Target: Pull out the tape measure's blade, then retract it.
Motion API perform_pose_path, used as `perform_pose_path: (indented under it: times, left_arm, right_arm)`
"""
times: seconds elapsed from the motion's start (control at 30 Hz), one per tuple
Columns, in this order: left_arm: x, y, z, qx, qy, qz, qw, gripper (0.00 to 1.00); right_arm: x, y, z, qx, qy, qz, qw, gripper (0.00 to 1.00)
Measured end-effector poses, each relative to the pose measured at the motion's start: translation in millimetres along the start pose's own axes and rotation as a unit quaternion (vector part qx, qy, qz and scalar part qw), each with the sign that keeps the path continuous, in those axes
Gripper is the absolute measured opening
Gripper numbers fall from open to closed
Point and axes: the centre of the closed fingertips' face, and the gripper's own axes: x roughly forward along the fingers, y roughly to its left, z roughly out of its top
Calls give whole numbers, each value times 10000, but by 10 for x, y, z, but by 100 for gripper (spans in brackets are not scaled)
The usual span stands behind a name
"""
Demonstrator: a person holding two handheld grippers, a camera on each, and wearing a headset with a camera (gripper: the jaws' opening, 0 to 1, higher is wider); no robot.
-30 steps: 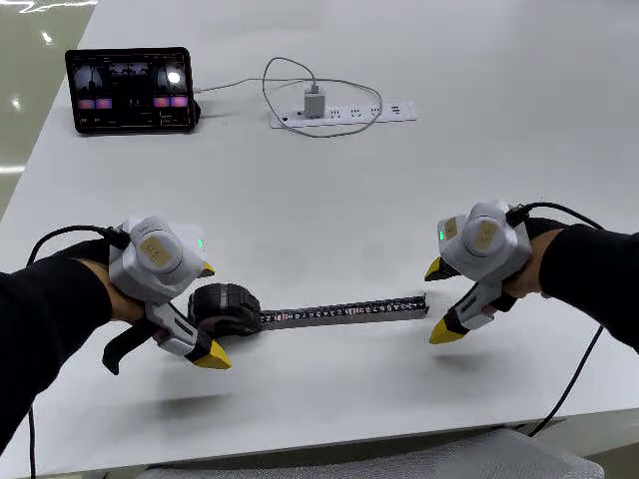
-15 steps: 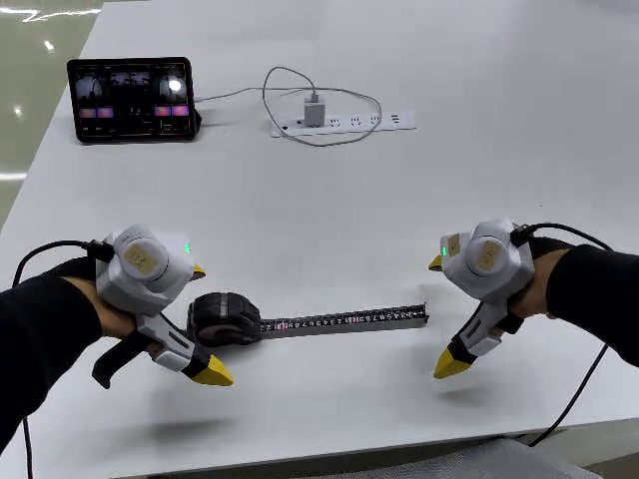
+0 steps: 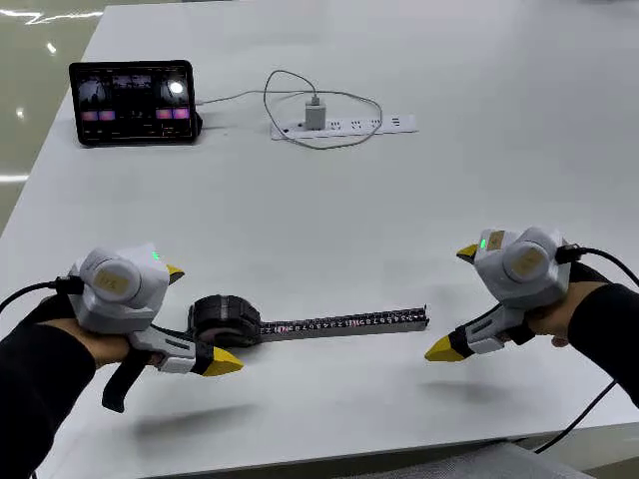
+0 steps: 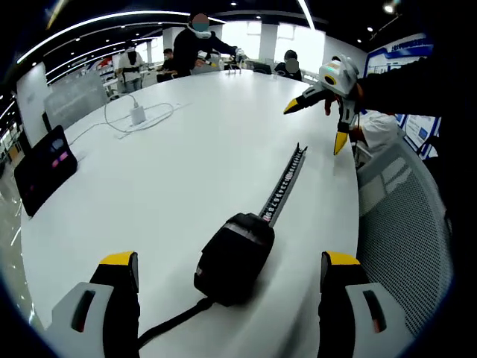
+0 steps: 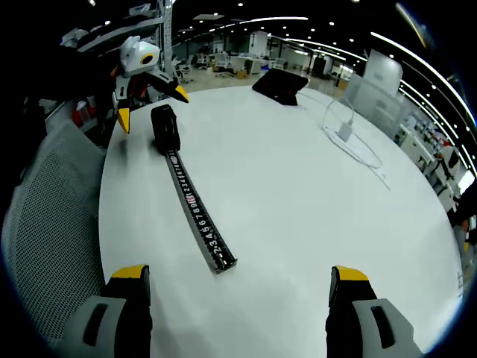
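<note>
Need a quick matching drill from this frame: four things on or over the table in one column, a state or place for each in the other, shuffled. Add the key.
Things:
1. tablet
2. power strip
3. blade
4. left gripper

States or places:
A. lies pulled out flat on the table
B. open, aimed at the tape measure's case
C. screen lit, at the far left
D. white charger plugged into it

Pairs: 1-C, 2-D, 3-A, 4-B
</note>
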Motion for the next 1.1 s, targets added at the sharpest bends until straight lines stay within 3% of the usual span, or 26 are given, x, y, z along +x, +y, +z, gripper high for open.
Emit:
perform_pose_path:
  times: [0.03, 0.07, 0.1, 0.13, 0.17, 0.23, 0.33, 0.37, 0.43, 0.5, 0.73, 0.83, 0.93, 1.1]
  left_arm:
    - [-13, 29, 59, 106, -247, 85, 9996, 99]
    - [-41, 39, 43, 55, -291, 140, 9995, 99]
    - [-52, 11, -7, -182, -212, 69, 9996, 99]
    - [-68, 17, -99, -427, 12, 106, 9990, 99]
    - [-74, 61, -89, -232, -114, 200, 9995, 99]
    - [-115, 34, -97, -228, -261, 178, 9992, 99]
    - [-150, 44, -206, -455, -116, 281, 9985, 99]
    - [-164, 42, -216, -445, -154, 290, 9985, 99]
    - [-199, 47, -226, -453, -259, 356, 9980, 99]
    - [-229, 81, -299, -598, -131, 501, 9969, 99]
    - [-365, 34, -356, -662, -360, 626, 9952, 99]
    - [-421, 22, -428, -690, -332, 709, 9945, 99]
    - [-484, 48, -496, -778, -327, 783, 9934, 99]
    - [-572, 27, -481, -770, -437, 886, 9921, 99]
  right_arm:
    - [-19, 11, 9, 170, -111, -8, 9998, 99]
    - [-39, -7, -23, 368, -170, -42, 9992, 99]
    - [-51, -40, -63, 375, -180, -101, 9991, 99]
    - [-65, -34, -83, 396, -201, -112, 9990, 99]
    - [-94, -16, -106, 424, -212, -152, 9988, 99]
    - [-143, 4, -139, 477, -258, -229, 9983, 99]
    - [-204, 15, -213, 525, -237, -376, 9976, 99]
    - [-211, 12, -224, 530, -281, -453, 9972, 99]
    - [-239, 126, -279, 663, -266, -277, 9971, 99]
    - [-284, 147, -325, 616, -292, -362, 9970, 99]
    - [-460, 168, -434, 961, -506, -337, 9935, 99]
    - [-516, 165, -460, 1058, -637, -378, 9916, 99]
    - [-566, 187, -486, 1032, -719, -429, 9911, 99]
    - [-656, 245, -519, 891, -635, -499, 9927, 99]
